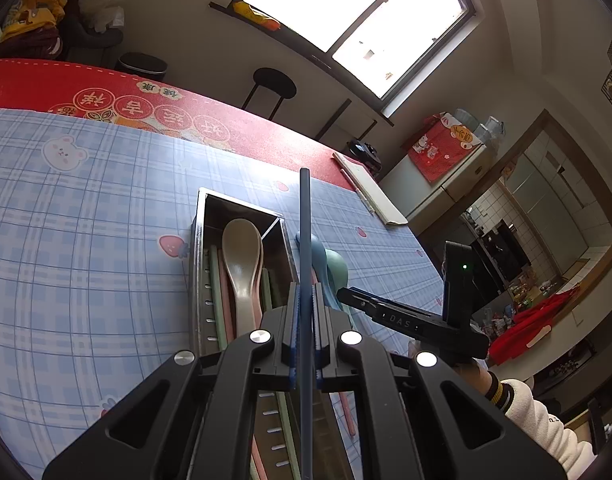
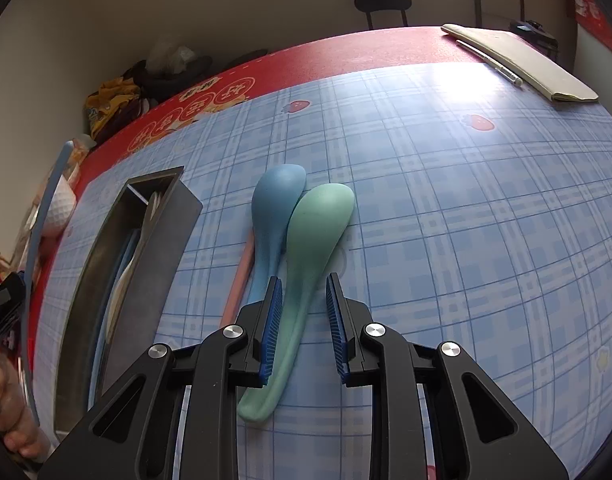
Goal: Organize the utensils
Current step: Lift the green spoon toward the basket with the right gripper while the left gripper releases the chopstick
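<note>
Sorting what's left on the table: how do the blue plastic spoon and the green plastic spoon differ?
The blue plastic spoon is blue; the green plastic spoon is mint green. The green spoon's handle runs between the open pads of the right gripper; the blue spoon lies just outside them. The blue spoon's bowl reaches farther up the table. Both lie bowl-down, side by side, touching, on the checked cloth.
</note>
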Motion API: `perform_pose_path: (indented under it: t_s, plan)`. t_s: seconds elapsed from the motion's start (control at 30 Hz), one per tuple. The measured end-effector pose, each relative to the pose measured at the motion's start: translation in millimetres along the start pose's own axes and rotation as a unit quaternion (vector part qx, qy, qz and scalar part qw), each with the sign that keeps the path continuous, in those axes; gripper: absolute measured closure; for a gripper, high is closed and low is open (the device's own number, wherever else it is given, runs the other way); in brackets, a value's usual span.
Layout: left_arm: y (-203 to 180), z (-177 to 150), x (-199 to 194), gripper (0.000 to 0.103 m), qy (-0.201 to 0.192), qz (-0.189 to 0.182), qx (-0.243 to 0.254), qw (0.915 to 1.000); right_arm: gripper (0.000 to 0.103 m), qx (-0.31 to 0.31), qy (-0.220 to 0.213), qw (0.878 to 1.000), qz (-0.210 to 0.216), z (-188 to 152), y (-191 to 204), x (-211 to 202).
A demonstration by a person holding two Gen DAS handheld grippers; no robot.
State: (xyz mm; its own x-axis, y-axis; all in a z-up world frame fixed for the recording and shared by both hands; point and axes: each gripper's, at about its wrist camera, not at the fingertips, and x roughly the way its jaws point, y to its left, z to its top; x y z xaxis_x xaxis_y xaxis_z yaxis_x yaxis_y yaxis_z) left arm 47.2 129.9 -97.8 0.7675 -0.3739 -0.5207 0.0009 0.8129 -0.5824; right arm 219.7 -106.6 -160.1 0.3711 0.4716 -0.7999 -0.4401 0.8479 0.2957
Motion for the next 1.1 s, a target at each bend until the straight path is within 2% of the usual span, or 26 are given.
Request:
perform_pose_path:
  t_s: [0.27, 0.33, 0.53, 0.63, 0.73, 0.83, 0.9, 1.03, 1.1]
  plan:
    - [-1.8, 0.2, 0.3, 0.097, 0.001, 0.002, -0.001, 1.0000, 0.081, -0.075, -0.005, 0.994, -0.079, -3.1, 26.9, 5.3]
    - [-1.8, 0.2, 0.3, 0.097, 0.001, 0.002, -0.001, 1.0000, 0.087, -0.086, -0.006, 0.992, -0.089, -4.5, 32.1, 5.0]
    - [-0.5, 0.4, 1.5, 0.097, 0.002, 0.004, -0.006, 1.0000, 0.088, -0.138, -0.025, 0.979, -0.146, -15.3, 43.9, -2.9]
    - [-0.2, 0.2, 1.2, 0.097, 0.002, 0.003, -0.004, 1.0000, 0.088, -0.158, -0.019, 0.968, -0.194, -18.7, 45.4, -0.6]
    - [-1.0, 0.3, 1.1, 0.097, 0.001, 0.003, -0.003, 1.0000, 0.087, -0.195, -0.019, 0.949, -0.246, -21.9, 52.3, 4.2]
    - [0.8, -0.3, 2.4, 0.097, 0.003, 0.004, -0.006, 1.0000, 0.087, -0.198, -0.020, 0.947, -0.252, -22.8, 52.9, 4.7]
    - [0.8, -0.5, 2.6, 0.097, 0.003, 0.004, -0.005, 1.0000, 0.087, -0.176, -0.025, 0.959, -0.222, -20.9, 48.3, -0.1]
    - [1.4, -0.3, 1.3, 0.097, 0.000, 0.005, -0.004, 1.0000, 0.087, -0.160, -0.071, 0.963, -0.206, -16.2, 47.9, -21.7]
    - [2.4, 0.0, 2.7, 0.097, 0.002, 0.005, -0.006, 1.0000, 0.087, -0.150, -0.086, 0.968, -0.184, -16.3, 47.7, -34.2]
